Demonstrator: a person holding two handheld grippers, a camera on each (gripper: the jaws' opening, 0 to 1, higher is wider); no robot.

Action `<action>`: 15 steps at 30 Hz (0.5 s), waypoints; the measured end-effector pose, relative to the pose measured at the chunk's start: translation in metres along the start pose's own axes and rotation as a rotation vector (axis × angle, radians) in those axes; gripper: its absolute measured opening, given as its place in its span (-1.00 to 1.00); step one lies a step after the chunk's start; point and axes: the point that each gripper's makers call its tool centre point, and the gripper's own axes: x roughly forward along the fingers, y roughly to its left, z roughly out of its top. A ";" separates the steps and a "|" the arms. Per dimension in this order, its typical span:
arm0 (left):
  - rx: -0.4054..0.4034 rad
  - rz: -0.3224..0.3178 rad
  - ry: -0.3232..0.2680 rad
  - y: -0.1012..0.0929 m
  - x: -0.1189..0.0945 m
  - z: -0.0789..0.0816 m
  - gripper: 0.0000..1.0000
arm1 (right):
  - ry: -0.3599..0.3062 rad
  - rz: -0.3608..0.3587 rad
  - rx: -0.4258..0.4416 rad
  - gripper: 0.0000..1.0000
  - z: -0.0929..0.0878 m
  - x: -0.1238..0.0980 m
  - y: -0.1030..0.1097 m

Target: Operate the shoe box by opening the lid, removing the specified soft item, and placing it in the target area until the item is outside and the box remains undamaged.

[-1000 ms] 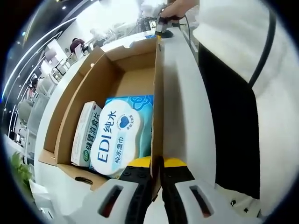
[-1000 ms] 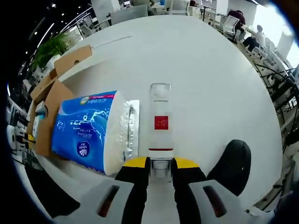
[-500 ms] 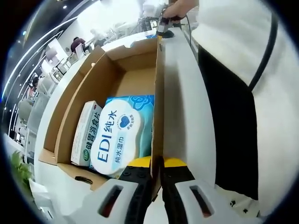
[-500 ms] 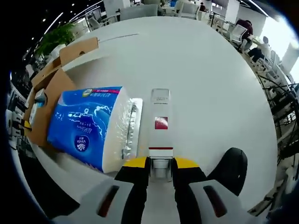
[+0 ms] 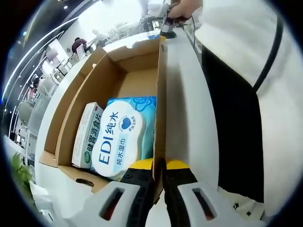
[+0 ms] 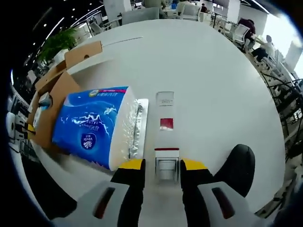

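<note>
Left tool pinching box flap

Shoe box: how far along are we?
Done: the box is open, and a blue tissue pack lies outside it on the table, next to a slim white carton.
In hand: the left gripper clamps the box's upright cardboard edge; the right gripper is open around the slim carton's end.
Left: a wipes pack is in the box; retract without tearing the cardboard.
</note>
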 end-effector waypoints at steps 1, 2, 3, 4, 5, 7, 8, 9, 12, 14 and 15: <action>0.000 0.000 0.000 0.000 0.000 0.000 -0.89 | -0.005 -0.008 0.002 -0.41 -0.001 -0.002 -0.001; -0.001 0.000 0.001 0.000 0.000 0.000 -0.89 | -0.011 -0.016 0.010 -0.40 -0.003 -0.003 -0.003; -0.001 0.001 0.001 0.000 0.000 0.001 -0.89 | -0.027 -0.032 0.006 -0.40 -0.004 -0.006 -0.005; -0.001 0.001 0.001 0.000 -0.001 0.001 -0.89 | -0.035 -0.041 0.002 -0.40 -0.005 -0.008 -0.007; -0.001 0.001 0.000 0.000 0.000 0.001 -0.89 | -0.041 -0.045 -0.002 -0.41 -0.007 -0.010 -0.007; 0.002 0.003 -0.001 0.000 0.000 -0.001 -0.89 | -0.043 -0.060 -0.001 -0.42 -0.014 -0.017 -0.007; 0.002 0.003 -0.001 0.000 0.000 -0.001 -0.89 | -0.067 -0.069 -0.005 -0.43 -0.013 -0.019 -0.008; 0.001 0.002 -0.001 0.000 0.000 -0.001 -0.89 | -0.079 -0.072 0.006 -0.44 -0.013 -0.022 -0.008; -0.011 -0.003 -0.004 0.000 0.001 -0.002 -0.89 | -0.149 -0.080 0.053 -0.45 -0.008 -0.034 -0.004; -0.006 -0.006 -0.003 0.000 0.001 -0.003 -0.89 | -0.173 -0.092 0.068 -0.45 -0.005 -0.042 -0.003; -0.005 -0.006 -0.004 0.000 0.001 -0.003 -0.89 | -0.188 -0.094 0.076 -0.45 -0.003 -0.044 -0.002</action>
